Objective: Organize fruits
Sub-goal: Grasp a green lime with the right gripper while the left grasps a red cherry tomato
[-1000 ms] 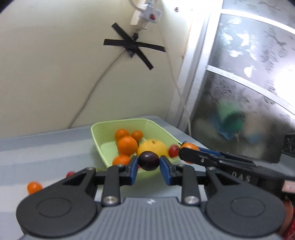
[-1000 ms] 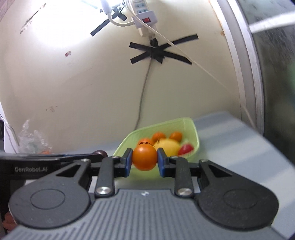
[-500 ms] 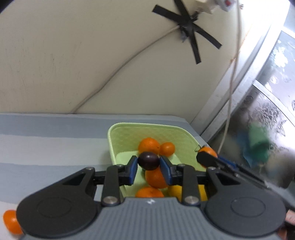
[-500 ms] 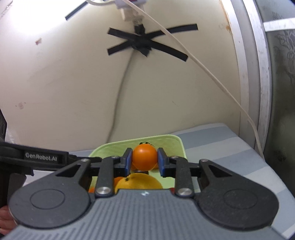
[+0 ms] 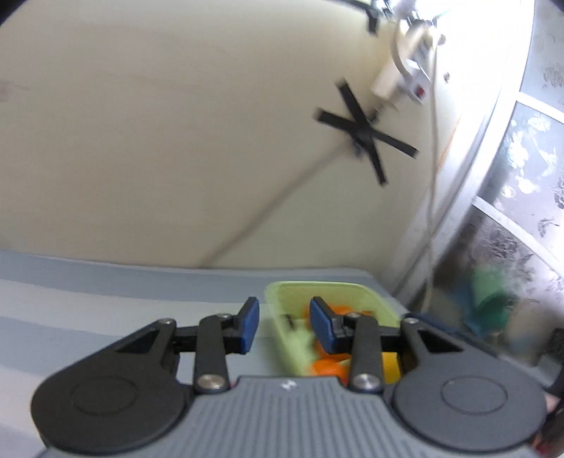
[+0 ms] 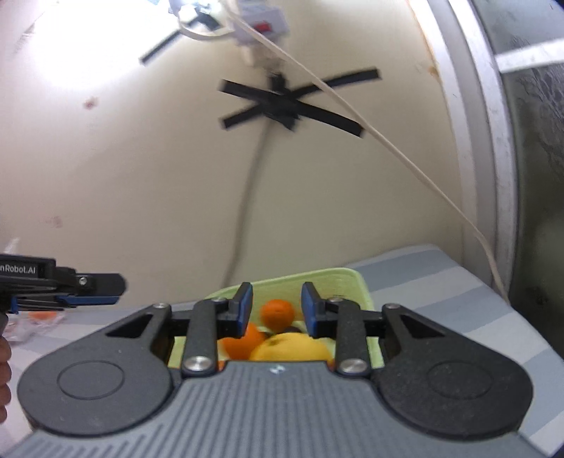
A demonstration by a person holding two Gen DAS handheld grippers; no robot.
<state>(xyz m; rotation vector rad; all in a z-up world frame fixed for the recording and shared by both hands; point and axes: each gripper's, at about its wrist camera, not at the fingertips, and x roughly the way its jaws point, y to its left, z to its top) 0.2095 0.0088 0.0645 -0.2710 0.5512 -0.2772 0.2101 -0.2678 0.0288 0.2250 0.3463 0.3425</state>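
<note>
The light green basket (image 5: 317, 286) stands on the striped tablecloth and holds oranges (image 5: 328, 366) and a yellow fruit (image 5: 391, 366). My left gripper (image 5: 284, 322) hangs over the basket's left rim. Its jaws are opening, with nothing between them. My right gripper (image 6: 276, 306) stands open above the basket (image 6: 338, 275). A small orange (image 6: 277, 311) shows through the gap, clear of both pads, and lies among the fruit. Beside it are a larger orange (image 6: 243, 341), the yellow fruit (image 6: 292, 347) and a dark fruit (image 6: 294, 329). The left gripper's fingers (image 6: 95, 284) reach in from the left.
A cream wall stands close behind the basket, with a black tape cross (image 6: 292, 105), a power strip (image 6: 262, 17) and hanging cables. A window frame (image 5: 469, 176) rises at the right. A clear bag with orange fruit (image 6: 38, 317) lies at the left. A hand (image 6: 3, 356) shows at the edge.
The left gripper has let go of the dark plum, parted its jaws and swung left. The right gripper has advanced over the basket, and its orange now sits free of the pads.
</note>
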